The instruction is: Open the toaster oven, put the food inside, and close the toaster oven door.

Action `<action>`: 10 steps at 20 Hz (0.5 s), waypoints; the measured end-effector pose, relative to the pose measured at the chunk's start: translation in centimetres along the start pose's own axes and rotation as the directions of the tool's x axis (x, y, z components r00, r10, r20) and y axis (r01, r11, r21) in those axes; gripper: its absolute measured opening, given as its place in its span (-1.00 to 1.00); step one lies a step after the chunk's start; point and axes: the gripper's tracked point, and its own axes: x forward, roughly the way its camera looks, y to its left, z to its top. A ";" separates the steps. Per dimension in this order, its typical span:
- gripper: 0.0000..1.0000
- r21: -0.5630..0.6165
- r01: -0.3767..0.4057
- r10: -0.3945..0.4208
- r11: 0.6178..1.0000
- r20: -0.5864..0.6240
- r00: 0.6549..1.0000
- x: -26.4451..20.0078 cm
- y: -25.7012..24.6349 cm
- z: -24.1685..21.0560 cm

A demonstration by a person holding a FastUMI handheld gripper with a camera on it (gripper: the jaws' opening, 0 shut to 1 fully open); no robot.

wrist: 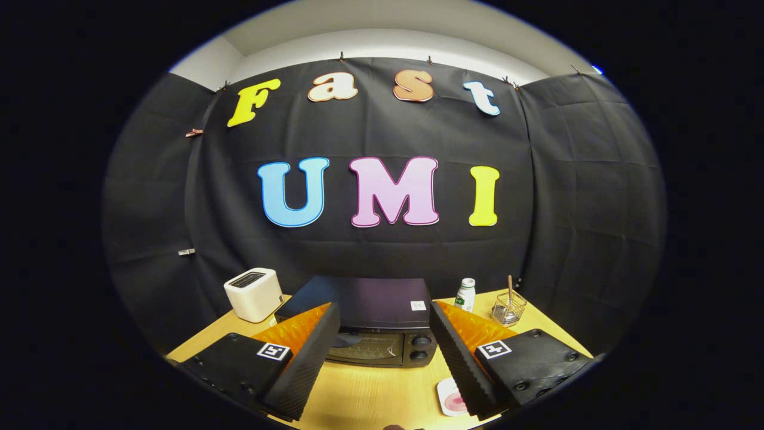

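On the wooden table (pixel 364 397), between the gripper's two fingers and a little beyond their tips, sits the toaster oven (pixel 373 325), a dark box with its front toward the camera. Its glass door (pixel 364 346) looks shut, flush with the front, and two round knobs (pixel 421 348) stand one above the other at the right end of the front. A small pale sticker (pixel 418 306) lies on the oven's flat top near the right edge.

The gripper (pixel 379 334) hangs above the table with its fingers spread wide apart, one on each side of the oven's front, and nothing is held between them. The fingers touch neither the oven nor the table.

Just beside the right finger, on the table nearer than the oven, lies a small white plate (pixel 449 397) with something pink on it, the food (pixel 456 401); the finger hides part of it, so what it is cannot be told.

Left of the oven, toward the back of the table, stands a white pop-up toaster (pixel 253 294), close to the oven's rear corner but apart from it. Right of the oven, near the back wall, stands a small white bottle (pixel 465 294) with a green label, and just beside that a wire basket (pixel 508 307) with a thin stick standing upright in it.
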 end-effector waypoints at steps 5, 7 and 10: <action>0.95 0.017 0.008 -0.007 1.000 -0.067 0.998 4.6 2.7 -2.3; 0.95 0.015 0.015 -0.014 1.000 -0.089 0.996 6.3 3.8 -3.6; 0.95 -0.003 0.023 -0.023 1.000 -0.145 0.989 8.7 4.9 -6.4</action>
